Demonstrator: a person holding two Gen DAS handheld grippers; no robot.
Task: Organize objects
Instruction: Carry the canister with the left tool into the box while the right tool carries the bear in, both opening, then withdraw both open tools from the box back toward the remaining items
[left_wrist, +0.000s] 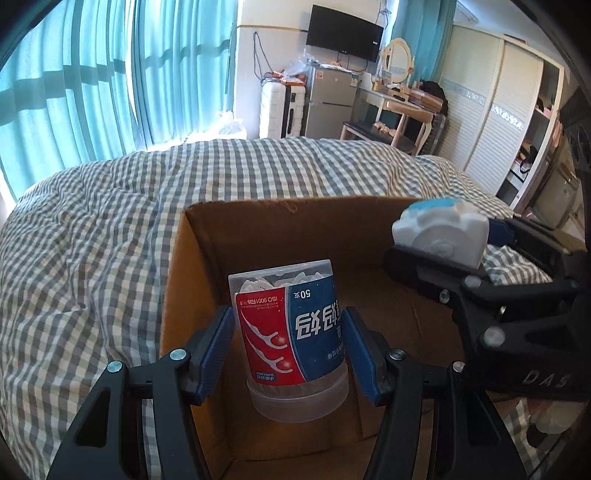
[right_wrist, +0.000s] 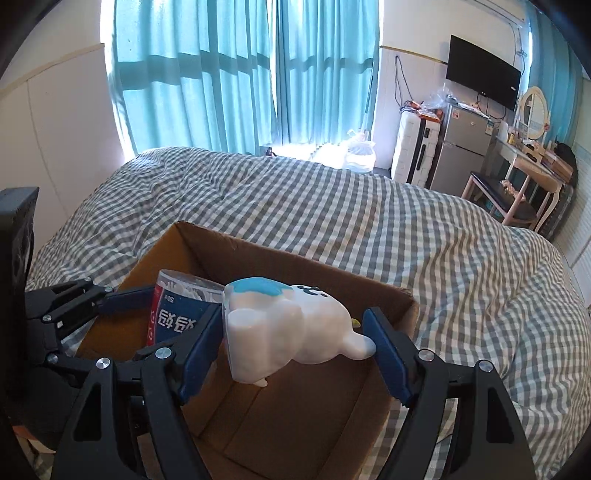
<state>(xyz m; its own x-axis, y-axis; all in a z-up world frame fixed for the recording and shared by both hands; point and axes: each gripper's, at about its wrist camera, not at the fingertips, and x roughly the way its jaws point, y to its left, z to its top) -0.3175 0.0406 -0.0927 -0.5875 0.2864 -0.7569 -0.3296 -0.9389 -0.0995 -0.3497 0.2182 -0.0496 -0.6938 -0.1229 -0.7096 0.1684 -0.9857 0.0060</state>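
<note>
Left wrist view showed the left gripper (left_wrist: 290, 345) clamped on the floss-pick jar (left_wrist: 291, 332), its blue pads pressed to the labelled sides, the jar held upside down over the open cardboard box (left_wrist: 280, 221) that sat on the checked bed (left_wrist: 92, 240). Clear hard plastic with a paper-like label, the jar looked light and stiff but likely slick, so a hold across the label (not the bare lid end) seemed soundest. Right wrist view had the right gripper (right_wrist: 295, 350) closed on the white animal figurine (right_wrist: 291, 328), hanging above the box nearer its right wall than the jar. With its glossy, rounded body and thin ear and foot nubs, it seemed rigid, slippery and possibly breakable; the broad body was the safer place to squeeze, and a low release into the box would suit it
</note>
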